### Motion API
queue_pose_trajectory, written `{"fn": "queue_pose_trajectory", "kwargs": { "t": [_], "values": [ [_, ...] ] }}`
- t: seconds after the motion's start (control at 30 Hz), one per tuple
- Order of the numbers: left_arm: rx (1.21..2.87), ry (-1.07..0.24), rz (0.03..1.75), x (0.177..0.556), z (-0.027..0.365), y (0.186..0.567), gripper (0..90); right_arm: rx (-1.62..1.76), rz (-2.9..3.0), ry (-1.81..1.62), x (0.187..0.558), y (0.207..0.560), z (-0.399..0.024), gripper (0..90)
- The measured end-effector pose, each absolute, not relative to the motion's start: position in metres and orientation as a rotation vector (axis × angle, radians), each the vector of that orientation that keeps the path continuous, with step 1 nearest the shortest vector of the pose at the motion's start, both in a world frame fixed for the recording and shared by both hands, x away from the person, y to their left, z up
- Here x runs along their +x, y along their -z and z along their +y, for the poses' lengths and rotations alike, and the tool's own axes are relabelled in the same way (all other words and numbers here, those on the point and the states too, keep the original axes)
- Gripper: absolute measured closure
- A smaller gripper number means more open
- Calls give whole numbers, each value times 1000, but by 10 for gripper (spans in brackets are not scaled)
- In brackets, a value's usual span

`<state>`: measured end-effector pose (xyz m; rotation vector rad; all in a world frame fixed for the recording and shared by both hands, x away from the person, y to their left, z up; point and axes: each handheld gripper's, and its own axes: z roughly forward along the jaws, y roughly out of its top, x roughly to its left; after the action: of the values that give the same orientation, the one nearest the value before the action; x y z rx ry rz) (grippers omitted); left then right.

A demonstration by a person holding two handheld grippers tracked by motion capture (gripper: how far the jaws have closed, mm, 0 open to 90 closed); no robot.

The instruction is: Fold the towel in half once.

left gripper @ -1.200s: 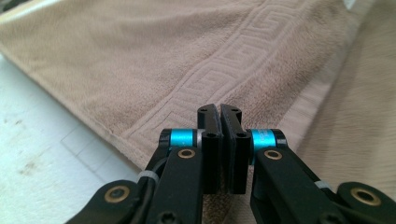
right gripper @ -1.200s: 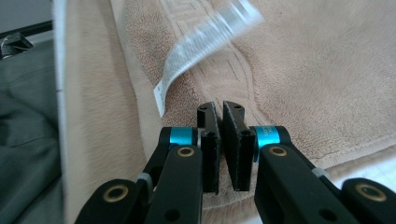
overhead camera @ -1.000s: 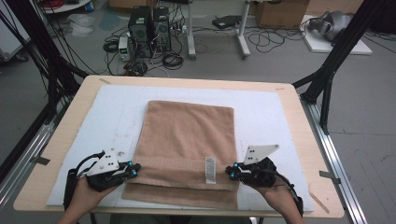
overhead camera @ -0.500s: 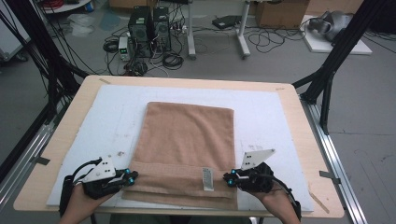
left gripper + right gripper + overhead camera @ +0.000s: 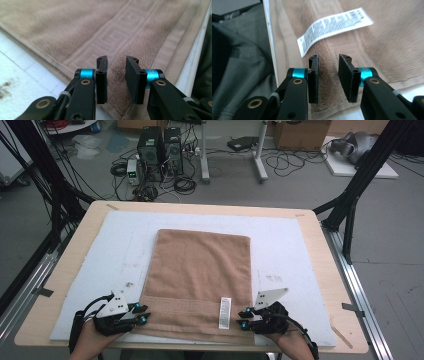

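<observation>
Brown towel [image 5: 200, 280] lying flat on the white mat [image 5: 280, 250] toward the bench's [image 5: 320, 225] near edge, its near corners between the just-opened, spread jaws of the left hand-held gripper [image 5: 141, 314] and right hand-held gripper [image 5: 242, 316], neither pinching it; white label [image 5: 225, 312] near the right one.

Lab or robotics recording room, not a home. Wooden table [image 5: 320, 250] with white foam board [image 5: 280, 240] sits inside a black strut frame [image 5: 360, 180]. Grey concrete floor behind: two desktop PC towers [image 5: 160, 145], tangled cables [image 5: 295, 162], cardboard boxes [image 5: 295, 132], probably a helmet-like device [image 5: 357, 142], too small to tell.
</observation>
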<state>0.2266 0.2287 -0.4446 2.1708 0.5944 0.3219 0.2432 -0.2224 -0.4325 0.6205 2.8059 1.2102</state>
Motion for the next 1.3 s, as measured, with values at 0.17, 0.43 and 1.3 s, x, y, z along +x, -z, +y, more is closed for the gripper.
{"fn": "queue_pose_trajectory", "kwargs": {
  "t": [0.17, 0.43, 1.3],
  "values": [
    [2172, -338, 593, 224, 228, 446, 726, 636, 2799, -1226, 240, 439, -223, 713],
    [2125, -346, 618, 223, 233, 441, 677, 654, 2750, -1250, 240, 435, -223, 635],
    [2005, -373, 678, 249, 226, 415, 430, 811, 2480, -1326, 274, 402, -229, 273]
  ]
}}
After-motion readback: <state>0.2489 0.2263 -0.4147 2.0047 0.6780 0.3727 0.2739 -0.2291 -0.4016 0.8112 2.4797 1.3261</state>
